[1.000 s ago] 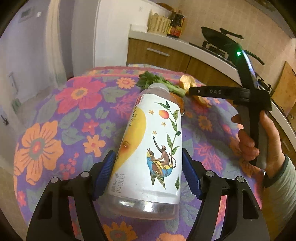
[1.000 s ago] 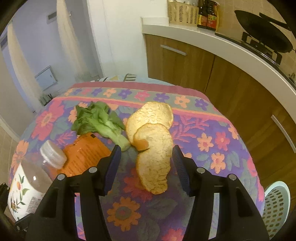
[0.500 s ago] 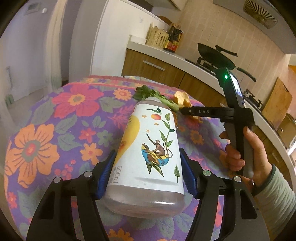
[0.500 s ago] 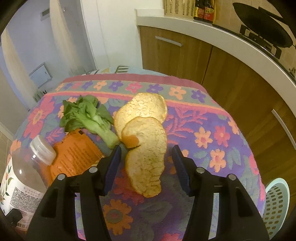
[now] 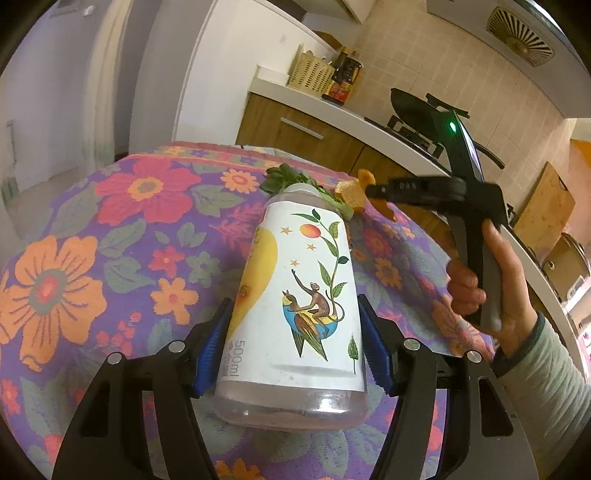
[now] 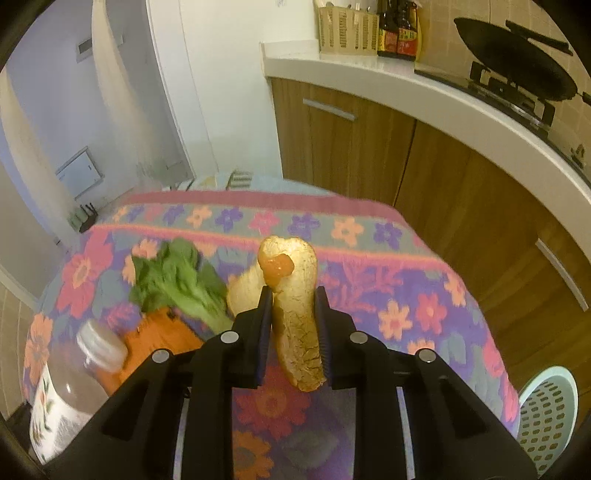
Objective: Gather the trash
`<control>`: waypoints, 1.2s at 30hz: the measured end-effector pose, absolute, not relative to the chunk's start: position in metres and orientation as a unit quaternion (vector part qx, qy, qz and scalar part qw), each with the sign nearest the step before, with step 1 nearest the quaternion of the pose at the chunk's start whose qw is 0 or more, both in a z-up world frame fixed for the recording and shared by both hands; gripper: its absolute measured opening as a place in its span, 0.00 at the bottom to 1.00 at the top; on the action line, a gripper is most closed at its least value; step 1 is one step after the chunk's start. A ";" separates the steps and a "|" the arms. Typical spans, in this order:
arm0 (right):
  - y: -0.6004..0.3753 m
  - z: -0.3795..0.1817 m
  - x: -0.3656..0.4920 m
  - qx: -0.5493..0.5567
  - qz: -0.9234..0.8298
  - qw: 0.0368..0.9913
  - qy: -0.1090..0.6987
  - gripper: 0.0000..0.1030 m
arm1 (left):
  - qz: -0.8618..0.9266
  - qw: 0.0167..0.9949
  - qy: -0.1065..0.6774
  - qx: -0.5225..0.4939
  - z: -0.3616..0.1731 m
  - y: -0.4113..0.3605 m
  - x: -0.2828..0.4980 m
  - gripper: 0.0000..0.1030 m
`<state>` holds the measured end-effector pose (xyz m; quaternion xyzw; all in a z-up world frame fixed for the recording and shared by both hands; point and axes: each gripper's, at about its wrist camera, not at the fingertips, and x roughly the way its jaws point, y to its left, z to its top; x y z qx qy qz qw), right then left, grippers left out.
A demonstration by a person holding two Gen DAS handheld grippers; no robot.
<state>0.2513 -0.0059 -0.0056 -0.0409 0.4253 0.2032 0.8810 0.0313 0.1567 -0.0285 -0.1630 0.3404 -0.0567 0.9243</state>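
Note:
My left gripper [image 5: 295,347] is shut on a clear plastic bottle [image 5: 299,295] with a white illustrated label, held off the flowered tablecloth [image 5: 92,258]. The bottle also shows in the right wrist view [image 6: 62,391], at lower left. My right gripper [image 6: 293,325] is shut on a curled orange peel [image 6: 295,295] and holds it upright above the cloth. The peel shows in the left wrist view [image 5: 354,190] at the right gripper's tip. A green leafy vegetable [image 6: 177,284] and an orange wrapper [image 6: 162,339] lie on the cloth to the left of the peel.
A pale green perforated bin [image 6: 546,413] stands on the floor past the table's right edge. Wooden cabinets with a white counter [image 6: 424,88] run behind, carrying a wicker basket [image 6: 347,29], sauce bottles [image 6: 399,33] and a black wok [image 6: 517,70].
My right gripper has shut on the orange peel and lifted it upright off the cloth. My left gripper has raised the bottle and tilted up slightly.

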 end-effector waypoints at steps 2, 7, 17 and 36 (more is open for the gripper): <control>0.002 -0.006 0.257 -0.048 0.202 0.881 0.425 0.19 | -0.058 0.925 0.341 -0.159 -0.029 0.155 0.032 0.60; 0.021 -0.016 0.264 -0.070 0.209 0.871 0.440 0.30 | -0.063 0.925 0.341 -0.156 -0.029 0.156 0.033 0.60; -0.002 -0.011 0.269 -0.034 0.206 0.885 0.416 0.55 | -0.066 0.924 0.357 -0.118 -0.025 0.148 0.034 0.62; 0.003 -0.024 0.266 -0.022 0.232 0.873 0.428 0.05 | -0.047 0.928 0.353 -0.106 -0.024 0.140 0.044 0.57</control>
